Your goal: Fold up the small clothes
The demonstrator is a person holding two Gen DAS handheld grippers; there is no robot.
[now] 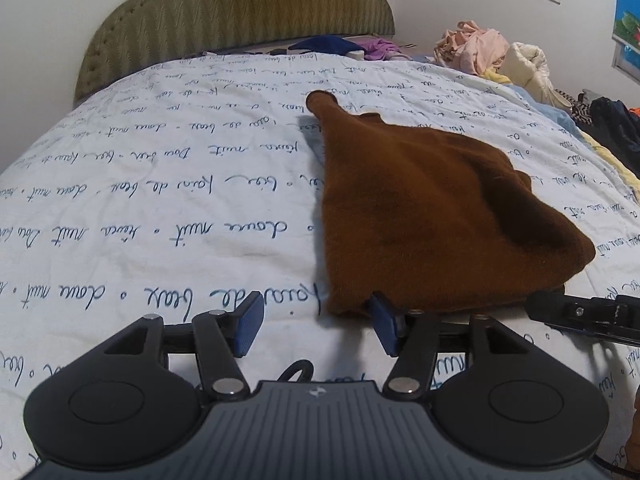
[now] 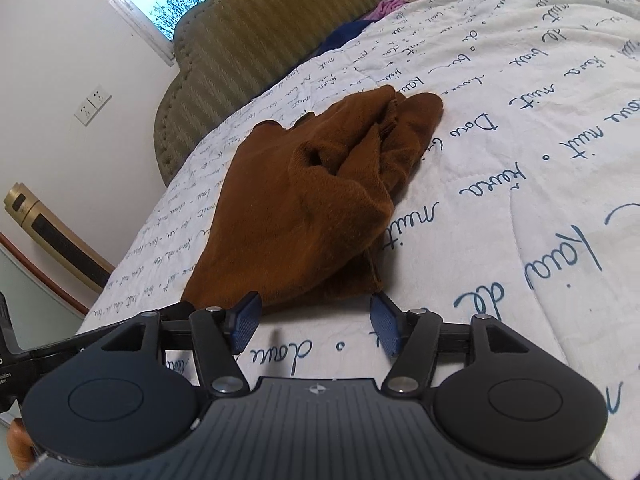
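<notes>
My left gripper [image 1: 316,322] hangs with its blue pads [image 1: 249,322] spread apart and nothing between them; the near hem of the brown knit garment [image 1: 432,216] lies just beyond the right-hand pad, close to it but, as far as I can tell through the fisheye, not pinched. My right gripper [image 2: 316,322] stands the same way, jaws parted and empty, over the bare quilt [image 2: 500,184] just short of the garment's near edge.

The brown garment [image 2: 304,208] lies folded over on the white quilt [image 1: 160,200] printed with blue handwriting, roughly mid-bed. From the left wrist view it tapers to a narrow end pointing toward the olive padded headboard [image 1: 240,12]. From the right wrist view, the far part of the garment is bunched in loose creases, with a layer lapped over the top.

Beyond the garment, near the headboard, sit a dark blue cloth [image 1: 324,44] and a purple one [image 1: 378,48]. To the garment's right, at the quilt's far edge, a heap of pink and cream laundry [image 1: 488,56] is piled.
</notes>
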